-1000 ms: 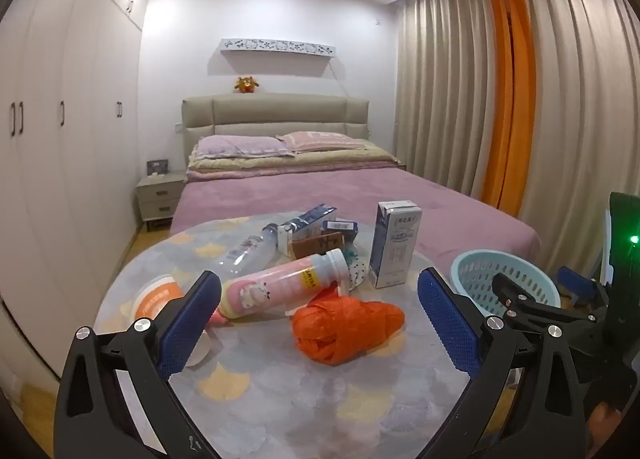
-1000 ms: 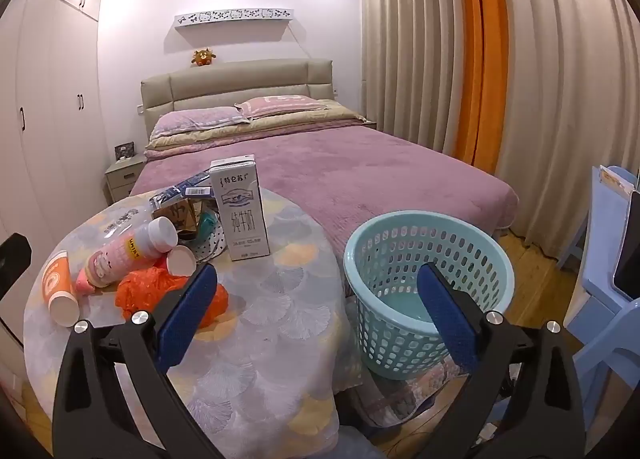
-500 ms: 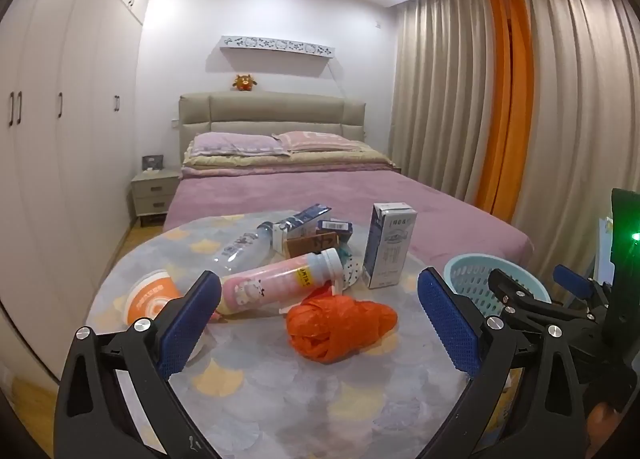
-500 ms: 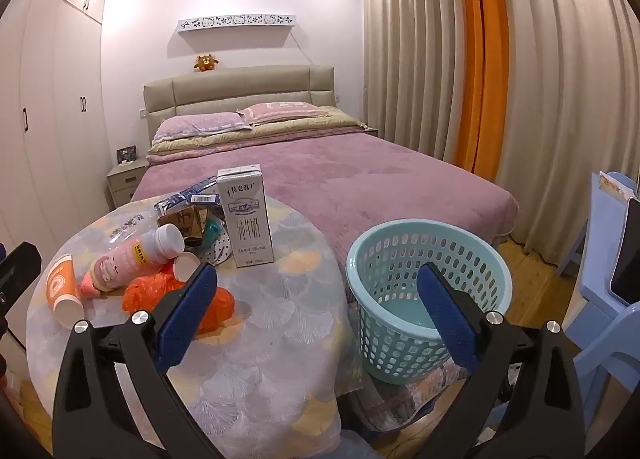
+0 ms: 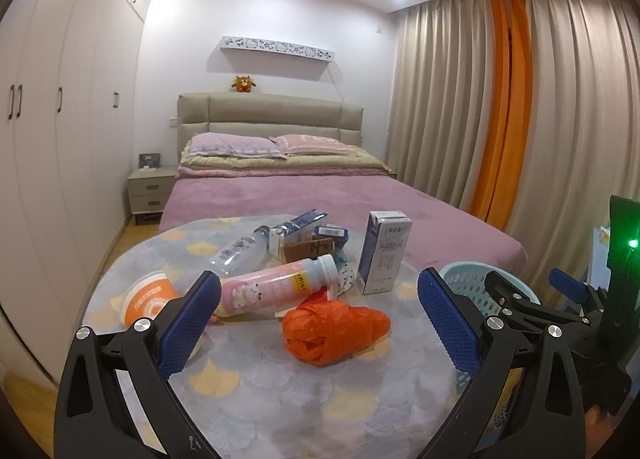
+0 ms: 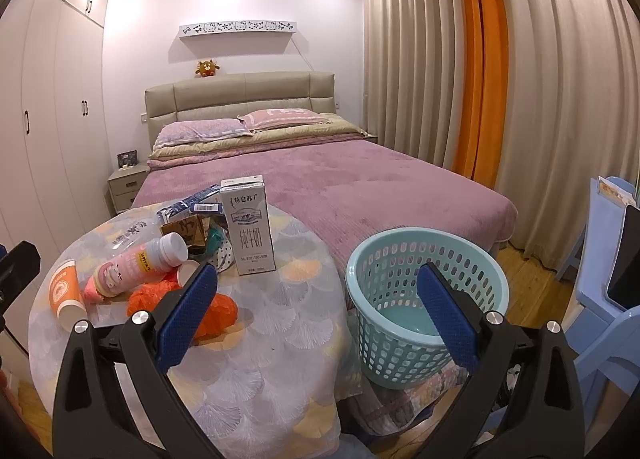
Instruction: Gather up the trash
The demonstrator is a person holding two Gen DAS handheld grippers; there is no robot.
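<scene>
So both tongs are spread wide with nothing between them right now. The left tongs [image 5: 320,319] hang just above the near part of the bench [image 5: 280,399], and dead ahead between the two blue pads sits the crumpled orange plastic bag [image 5: 334,329], a bit right of the centre line and lower than the pads. It's a lumpy wad with its long axis running roughly left to right across the tongs' opening, so I'd guess a straight push forward and down lands the pads on either end of it. Just past it, slightly left, the pink bottle [image 5: 276,287] lies on its side with the white cap pointing right and away, and an orange paper cup [image 5: 146,299] lies tipped over further left, partly behind the left pad. Beyond that there's a clear bottle [image 5: 240,253], some small boxes and wrappers, and an upright milk carton [image 5: 382,253] off to the right. The right tongs [image 6: 318,313] sit further right, with the teal basket [image 6: 404,255] ahead and to their right, below the level of the bench top, while the same orange bag is off past their left pad. So the left tongs look clearly nearer the bag, and the right ones nearer the basket. Nothing in the basket yet as far as I can see.
</scene>
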